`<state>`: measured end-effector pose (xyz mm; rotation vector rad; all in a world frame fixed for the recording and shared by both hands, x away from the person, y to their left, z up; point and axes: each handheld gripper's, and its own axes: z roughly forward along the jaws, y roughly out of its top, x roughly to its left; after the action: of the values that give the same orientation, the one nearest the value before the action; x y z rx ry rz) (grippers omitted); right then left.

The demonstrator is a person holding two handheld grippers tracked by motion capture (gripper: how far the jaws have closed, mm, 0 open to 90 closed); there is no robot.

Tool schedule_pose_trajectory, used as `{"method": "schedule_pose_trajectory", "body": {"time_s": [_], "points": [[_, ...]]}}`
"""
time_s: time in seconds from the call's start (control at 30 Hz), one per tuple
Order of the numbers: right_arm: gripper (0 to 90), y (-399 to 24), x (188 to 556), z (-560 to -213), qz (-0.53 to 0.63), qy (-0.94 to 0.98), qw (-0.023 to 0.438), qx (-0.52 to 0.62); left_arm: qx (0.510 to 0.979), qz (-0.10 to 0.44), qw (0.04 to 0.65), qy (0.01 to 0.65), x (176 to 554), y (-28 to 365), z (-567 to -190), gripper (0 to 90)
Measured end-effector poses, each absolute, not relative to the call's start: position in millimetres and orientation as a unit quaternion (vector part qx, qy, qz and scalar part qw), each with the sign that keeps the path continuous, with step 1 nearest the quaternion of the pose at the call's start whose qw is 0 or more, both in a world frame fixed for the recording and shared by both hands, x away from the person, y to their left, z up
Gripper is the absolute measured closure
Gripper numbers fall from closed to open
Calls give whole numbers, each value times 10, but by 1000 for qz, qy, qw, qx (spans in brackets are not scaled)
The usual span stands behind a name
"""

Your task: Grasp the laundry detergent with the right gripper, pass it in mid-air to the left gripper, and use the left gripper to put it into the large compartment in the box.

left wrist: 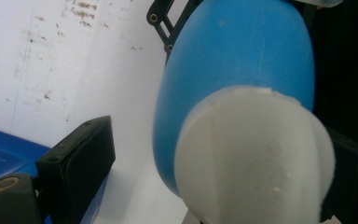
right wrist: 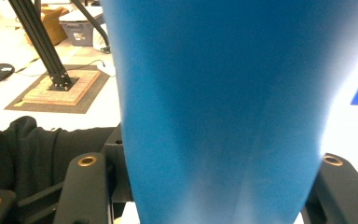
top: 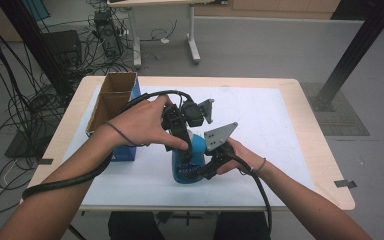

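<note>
The blue bottle [top: 186, 162] stands upright on the white surface [top: 280, 125], long axis vertical, just right of the box [top: 111, 107]. The right gripper [top: 207, 167] clamps its jaws on the body from the side. The left gripper [top: 182, 145] comes from above, jaws wide around the white cap [left wrist: 254, 156], seemingly not yet pressing; the left gripper view shows that cap, which the high view hides.
</note>
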<state>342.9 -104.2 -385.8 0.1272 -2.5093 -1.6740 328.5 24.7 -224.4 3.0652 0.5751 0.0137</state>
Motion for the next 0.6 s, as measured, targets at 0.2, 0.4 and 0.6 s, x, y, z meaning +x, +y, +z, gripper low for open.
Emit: {"method": "schedule_pose_trajectory", "body": {"time_s": [0.2,0.4,0.6], "points": [[414,-1038,3424,-3855,-553,-829,63,45,984,5,9,177,3283,237,-2242,86],[415,-1039,3424,-3855,-553,-830,62,45,984,6,8,175,3285,232,-2233,86],[414,-1042,3427,-3857,-552,-830,61,44,984,5,13,178,3271,223,-2236,86]]}}
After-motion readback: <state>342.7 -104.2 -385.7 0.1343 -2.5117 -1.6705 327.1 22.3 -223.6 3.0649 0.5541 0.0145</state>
